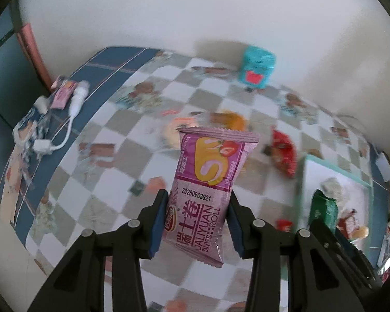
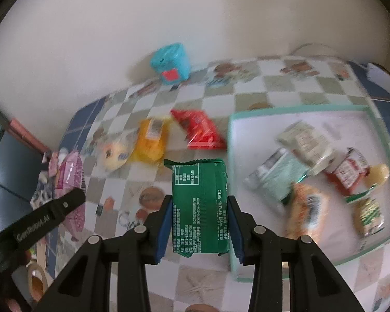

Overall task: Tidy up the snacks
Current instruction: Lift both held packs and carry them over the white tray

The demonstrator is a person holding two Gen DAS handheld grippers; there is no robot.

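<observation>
My left gripper (image 1: 198,208) is shut on a pink Swiss roll packet (image 1: 208,179) and holds it above the checkered table. My right gripper (image 2: 200,210) is shut on a green snack packet (image 2: 199,205) and holds it beside the left wall of the mint-rimmed white tray (image 2: 230,140). The tray holds several snack packets (image 2: 304,143). A red packet (image 2: 199,128), a yellow packet (image 2: 150,140) and a pale round-faced packet (image 2: 114,153) lie on the table left of the tray. The left gripper with its pink packet (image 2: 70,174) shows at the left of the right wrist view.
A teal box (image 2: 173,62) stands by the wall at the back. White cables and a pink packet (image 1: 63,95) lie on the blue cloth border at the left. The tray (image 1: 305,171) and the green packet (image 1: 323,209) show at the right of the left wrist view.
</observation>
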